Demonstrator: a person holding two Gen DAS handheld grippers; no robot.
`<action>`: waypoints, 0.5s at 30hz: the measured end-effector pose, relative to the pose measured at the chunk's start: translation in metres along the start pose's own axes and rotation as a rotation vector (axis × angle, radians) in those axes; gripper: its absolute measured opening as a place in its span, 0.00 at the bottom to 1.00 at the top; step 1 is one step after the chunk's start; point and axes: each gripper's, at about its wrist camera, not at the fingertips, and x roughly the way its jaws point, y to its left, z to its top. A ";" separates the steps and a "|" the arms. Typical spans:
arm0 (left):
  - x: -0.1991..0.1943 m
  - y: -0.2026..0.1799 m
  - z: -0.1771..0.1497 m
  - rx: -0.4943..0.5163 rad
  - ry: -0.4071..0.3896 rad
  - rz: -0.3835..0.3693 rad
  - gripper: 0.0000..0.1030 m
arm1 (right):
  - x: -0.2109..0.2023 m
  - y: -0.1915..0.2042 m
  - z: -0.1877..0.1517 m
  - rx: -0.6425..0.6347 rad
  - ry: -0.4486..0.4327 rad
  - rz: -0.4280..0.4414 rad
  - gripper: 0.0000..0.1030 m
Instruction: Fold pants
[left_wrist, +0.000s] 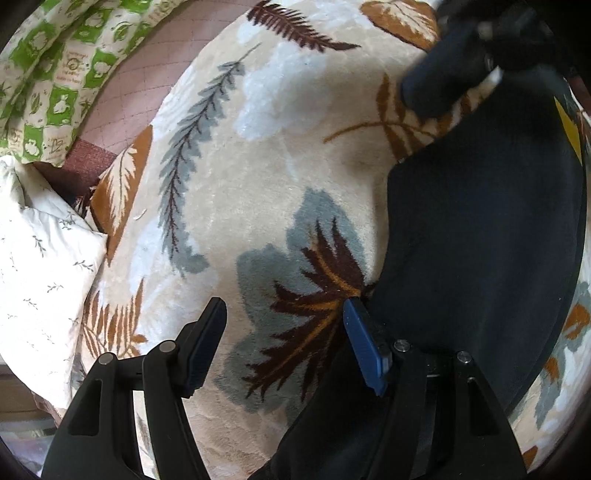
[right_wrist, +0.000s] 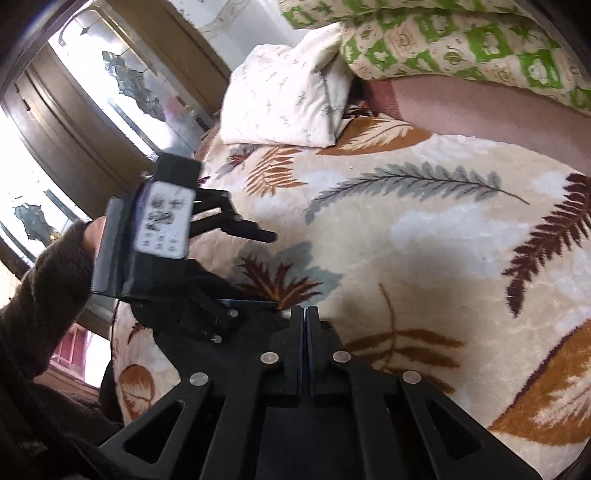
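Left wrist view: dark navy pants (left_wrist: 480, 229) are recorded lying flat on a leaf-patterned fleece blanket (left_wrist: 280, 155) toward the right edge of the bed; a yellow patch is noted at the garment's far right. The left gripper (left_wrist: 286, 339) is held spread, nothing between its pads; its right finger (left_wrist: 364, 343) stands at the pants' left edge, its left finger over bare blanket. The right gripper (left_wrist: 439, 85) is seen blurred at the upper right, beyond the garment's far end.

Right wrist view: the right gripper (right_wrist: 305, 325) is pressed together; whether cloth is caught between the pads cannot be told, though dark fabric lies directly beneath. The left gripper (right_wrist: 236, 225) and a dark sleeve (right_wrist: 48, 295) are listed at left. A white pillow (right_wrist: 284, 107) and a green checked quilt (right_wrist: 443, 40) occupy the head end.

Step judged: taking hold of the pants' edge for a fold. Advice: the left pads are best lowered astride the edge, only cloth pinched, not blanket pile, and both ends lifted evenly.
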 end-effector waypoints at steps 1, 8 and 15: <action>0.000 0.001 0.000 -0.003 0.005 -0.002 0.63 | 0.004 -0.009 -0.001 0.054 0.030 0.018 0.07; 0.006 -0.018 0.000 0.069 0.007 0.143 0.75 | 0.037 -0.016 -0.014 0.075 0.137 -0.023 0.48; 0.005 -0.016 0.006 -0.083 0.062 0.058 0.34 | 0.051 0.004 -0.016 -0.043 0.185 -0.055 0.10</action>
